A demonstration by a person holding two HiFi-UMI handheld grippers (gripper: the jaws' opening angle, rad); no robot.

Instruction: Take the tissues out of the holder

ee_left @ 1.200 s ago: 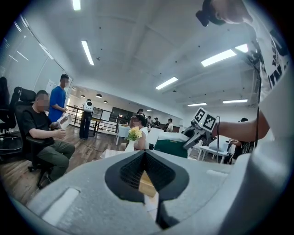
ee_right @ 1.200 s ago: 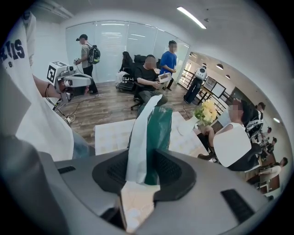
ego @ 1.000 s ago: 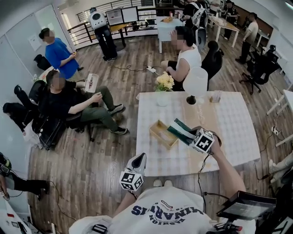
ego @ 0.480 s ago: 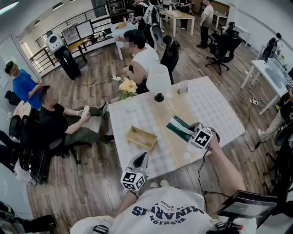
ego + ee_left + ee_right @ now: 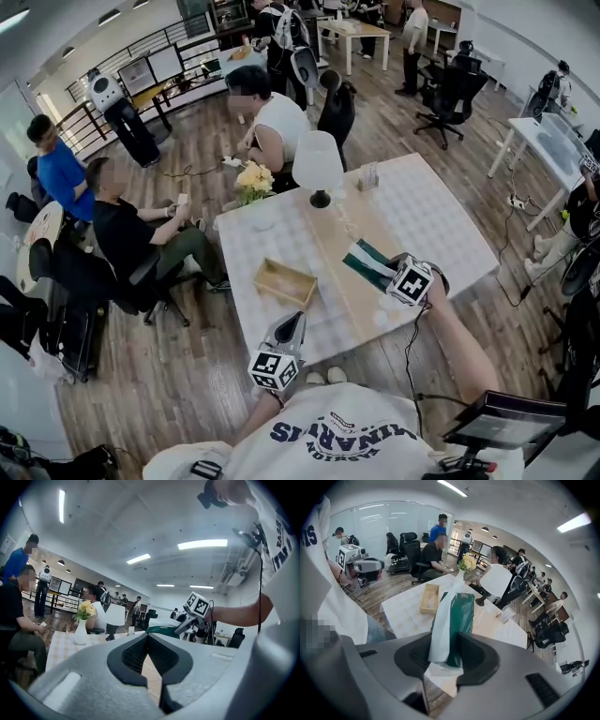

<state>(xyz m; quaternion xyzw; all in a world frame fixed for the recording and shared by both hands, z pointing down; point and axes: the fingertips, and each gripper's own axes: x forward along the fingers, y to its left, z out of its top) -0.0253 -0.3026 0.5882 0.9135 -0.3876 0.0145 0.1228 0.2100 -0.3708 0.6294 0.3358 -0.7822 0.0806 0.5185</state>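
The empty wooden holder lies on the white checked table, and also shows in the right gripper view. My right gripper is shut on a green and white tissue pack and holds it above the table, to the right of the holder. In the right gripper view the pack sticks out from between the pads. My left gripper hovers at the table's near edge, shut, with nothing in it.
A white lamp, a vase of yellow flowers and a small card stand stand at the table's far side. A person in white sits just beyond it, two more sit at the left. Office chairs and desks fill the back.
The head view has swung round. The tissue pack in my right gripper now stands a little farther to the right of the holder. My left gripper has kept its place.
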